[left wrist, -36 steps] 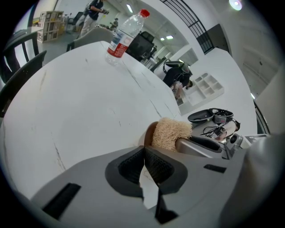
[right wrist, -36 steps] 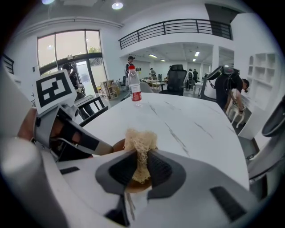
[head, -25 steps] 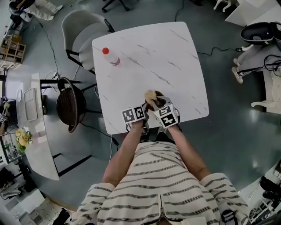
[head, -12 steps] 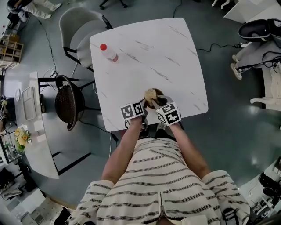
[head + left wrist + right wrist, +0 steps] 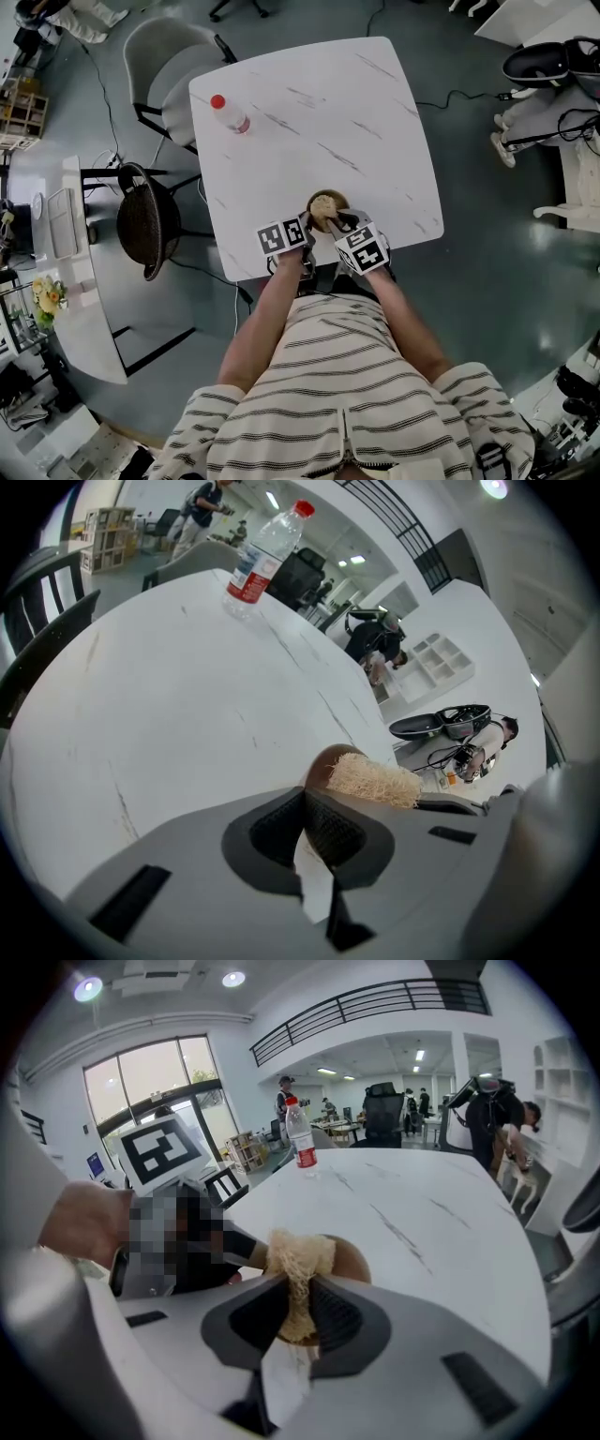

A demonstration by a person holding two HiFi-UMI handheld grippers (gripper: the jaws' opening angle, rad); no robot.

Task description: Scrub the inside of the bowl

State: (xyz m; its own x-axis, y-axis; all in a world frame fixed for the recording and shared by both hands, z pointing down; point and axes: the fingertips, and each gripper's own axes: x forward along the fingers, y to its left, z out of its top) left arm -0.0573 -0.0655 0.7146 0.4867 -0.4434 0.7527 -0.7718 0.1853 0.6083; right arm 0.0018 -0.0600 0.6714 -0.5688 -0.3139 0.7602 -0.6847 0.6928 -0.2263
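Straw-coloured scrubber (image 5: 298, 1258) pinched tight by right gripper (image 5: 298, 1314), in bowl (image 5: 352, 1262).

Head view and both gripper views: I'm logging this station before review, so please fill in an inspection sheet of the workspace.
Surface: white marbled table.
Job's things: brown bowl near the table's near edge, fibrous scrubber at it.
Clutter: red-capped water bottle, upright, far left corner.
Grippers: left claw shut on the bowl's rim; right claw shut on the scrubber.
Cables: black cable on the floor right of the table.
Surroundings: grey chair, dark woven chair.
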